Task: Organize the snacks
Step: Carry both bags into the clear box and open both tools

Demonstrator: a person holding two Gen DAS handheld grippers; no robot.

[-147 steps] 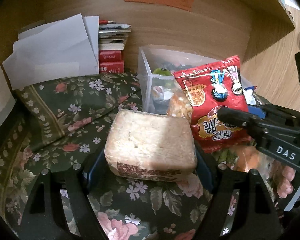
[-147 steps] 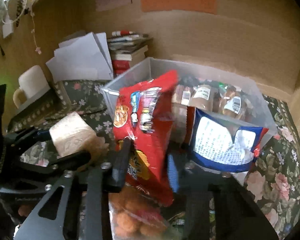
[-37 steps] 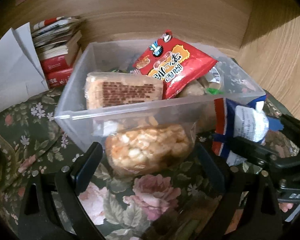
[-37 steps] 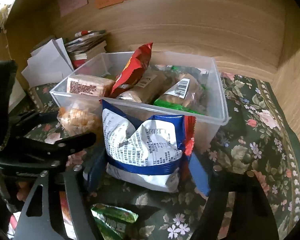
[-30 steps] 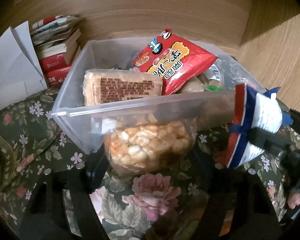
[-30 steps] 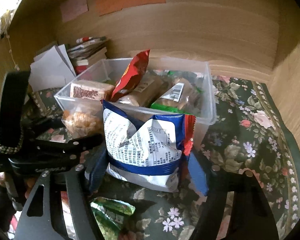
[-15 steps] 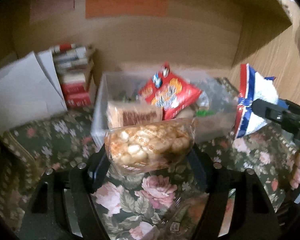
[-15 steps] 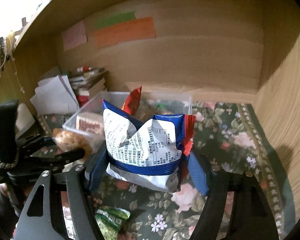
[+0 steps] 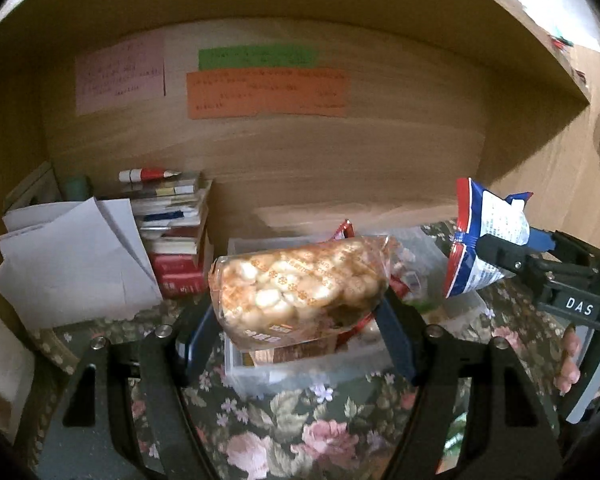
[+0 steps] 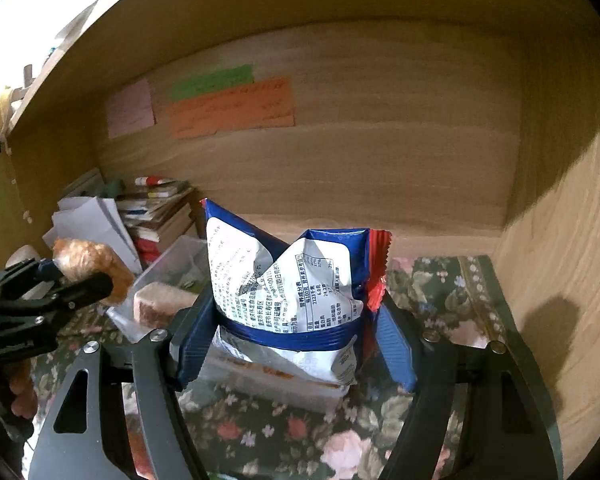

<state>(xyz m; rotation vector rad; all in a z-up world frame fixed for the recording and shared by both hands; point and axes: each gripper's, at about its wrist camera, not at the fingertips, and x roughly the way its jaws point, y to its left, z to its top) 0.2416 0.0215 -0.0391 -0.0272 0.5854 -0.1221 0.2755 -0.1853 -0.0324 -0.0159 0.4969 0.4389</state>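
Left gripper clamping popcorn bag, right gripper clamping blue-white packet, both hanging above clear bin. Risk: 2 slick, puffy bags slipping, or colliding over crowded bin, spilling onto floral cloth.

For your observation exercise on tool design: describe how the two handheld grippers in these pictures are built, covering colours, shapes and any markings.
Both are alike. The left gripper has a black frame with slotted cut-outs and silver screw heads, carrying two ribbed blue fingers. The right gripper shows the same black frame and blue fingers. Seen from the left wrist camera, its black side bears white letters "DAS". No cables or sleeves are visible.
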